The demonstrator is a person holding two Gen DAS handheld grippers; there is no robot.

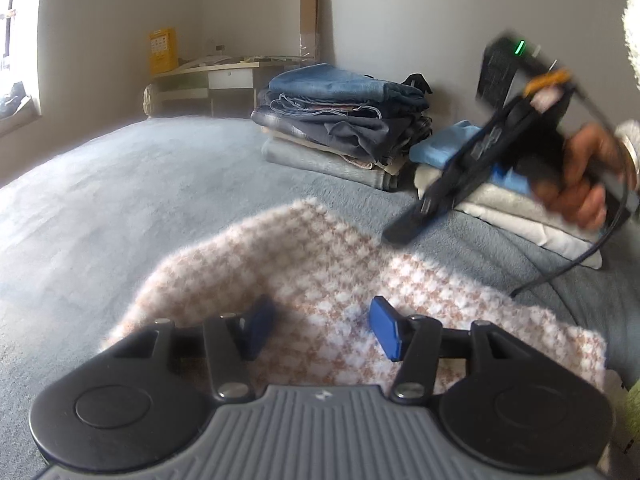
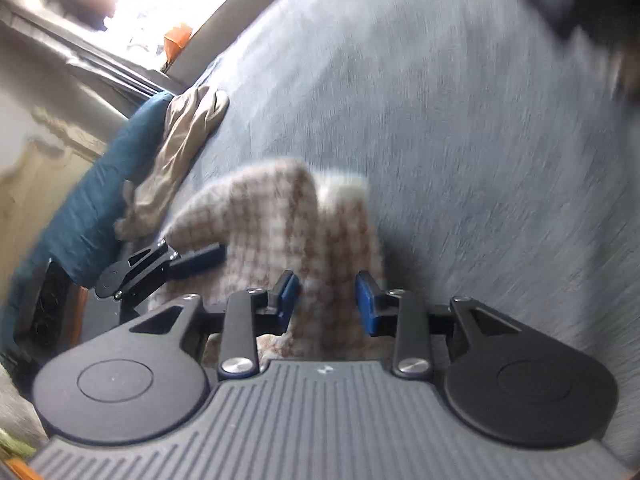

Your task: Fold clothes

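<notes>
A fuzzy tan-and-white checked garment (image 1: 320, 264) lies on the grey-blue bed cover (image 1: 140, 200). My left gripper (image 1: 322, 330) hovers low over its near part, open, with the cloth flat under its blue pads. A hand (image 1: 580, 176) holds my right gripper (image 1: 400, 232) tilted down, with its tip by the garment's far right edge. In the blurred right wrist view, my right gripper (image 2: 327, 300) stands open. A raised fold of the garment (image 2: 272, 216) lies between and beyond its pads. One finger (image 2: 200, 258) of the left gripper rests at the cloth's left edge.
A stack of folded jeans (image 1: 344, 120) and a lower pile of light folded clothes (image 1: 500, 208) stand at the back right by the wall. A beige garment (image 2: 180, 152) and a teal cushion (image 2: 100, 208) lie along the bed's edge. A desk (image 1: 224, 76) stands beyond.
</notes>
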